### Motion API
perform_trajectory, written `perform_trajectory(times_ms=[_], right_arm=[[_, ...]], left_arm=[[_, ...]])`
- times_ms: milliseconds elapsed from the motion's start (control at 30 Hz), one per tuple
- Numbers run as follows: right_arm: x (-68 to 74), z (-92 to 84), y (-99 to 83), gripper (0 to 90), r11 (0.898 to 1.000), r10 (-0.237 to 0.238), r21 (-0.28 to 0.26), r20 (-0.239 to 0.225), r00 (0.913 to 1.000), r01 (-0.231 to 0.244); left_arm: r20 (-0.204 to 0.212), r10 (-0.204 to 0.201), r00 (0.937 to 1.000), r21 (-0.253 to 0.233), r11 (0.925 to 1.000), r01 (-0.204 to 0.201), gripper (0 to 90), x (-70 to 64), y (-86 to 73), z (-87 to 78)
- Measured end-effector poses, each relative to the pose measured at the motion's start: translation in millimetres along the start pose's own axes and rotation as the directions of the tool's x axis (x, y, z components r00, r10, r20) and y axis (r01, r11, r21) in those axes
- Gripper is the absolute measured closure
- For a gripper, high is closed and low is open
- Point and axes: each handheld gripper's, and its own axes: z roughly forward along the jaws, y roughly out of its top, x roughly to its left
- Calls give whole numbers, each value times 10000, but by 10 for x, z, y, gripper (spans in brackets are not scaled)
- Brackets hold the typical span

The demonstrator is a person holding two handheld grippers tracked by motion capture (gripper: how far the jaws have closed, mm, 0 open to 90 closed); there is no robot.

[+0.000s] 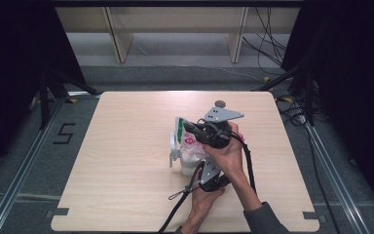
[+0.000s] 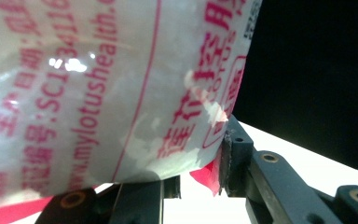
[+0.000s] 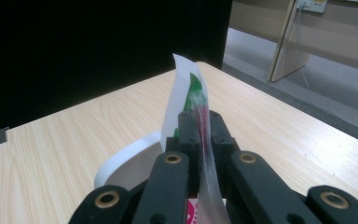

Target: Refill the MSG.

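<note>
Bag [image 1: 189,141] btwn both claws, prob. upright

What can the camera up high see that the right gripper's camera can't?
The high view alone takes in the person's two hands, the right hand and the left hand, and the whole table. The right gripper view alone shows, close up, the right gripper pinching the bag's top edge. Both show the bag, the white cup and the wooden tabletop.
</note>
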Motion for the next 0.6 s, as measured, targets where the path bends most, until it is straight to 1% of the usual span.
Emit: perform_trajectory(times_ms=[33,67,100,167,200,233,267,300,333,533,567,600], right_arm=[[4,-10,3,881,10000,-31,72,63,10000,31],[2,-11,4,881,9999,-157,10,93,9998,157],[12,-9,4,881,10000,-55,30,1,10000,55],[8,-10,5,881,10000,-41,51,29,10000,41],[-3,-10,6,881,9999,-166,9,103,9998,166],[-3,-8,7,881,9998,-194,-22,126,9997,194],[15,-3,4,881,10000,-75,13,-19,10000,75],[4,0,7,881,9997,-234,-8,-34,9997,234],[17,-9,8,881,10000,-26,48,35,10000,25],[11,-12,9,881,10000,-84,24,39,10000,84],[10,-17,9,881,10000,-2,59,58,10000,2],[8,-17,10,881,10000,-28,47,62,10000,28]], left_arm=[[-5,2,10000,-6,10000,-2,728,-1,2,1],[-80,2,10000,37,10000,-2,728,-6,6,-3],[-92,8,10000,24,10000,-8,728,-8,5,-3],[-107,23,9999,137,9999,-22,728,-7,8,-12],[-90,30,10000,88,10000,-29,728,-4,6,-10],[5,7,10000,-11,10000,-7,728,0,3,-1],[-83,-5,10000,20,10000,5,728,-5,6,-4],[-125,23,9999,109,9999,-22,728,-8,10,-13],[-108,28,9999,98,9999,-27,728,-8,9,-13],[-118,23,9999,101,9999,-22,728,-9,9,-13],[-108,28,9999,108,9999,-27,728,-8,10,-15],[-119,36,9999,87,10000,-35,728,-9,11,-16]])
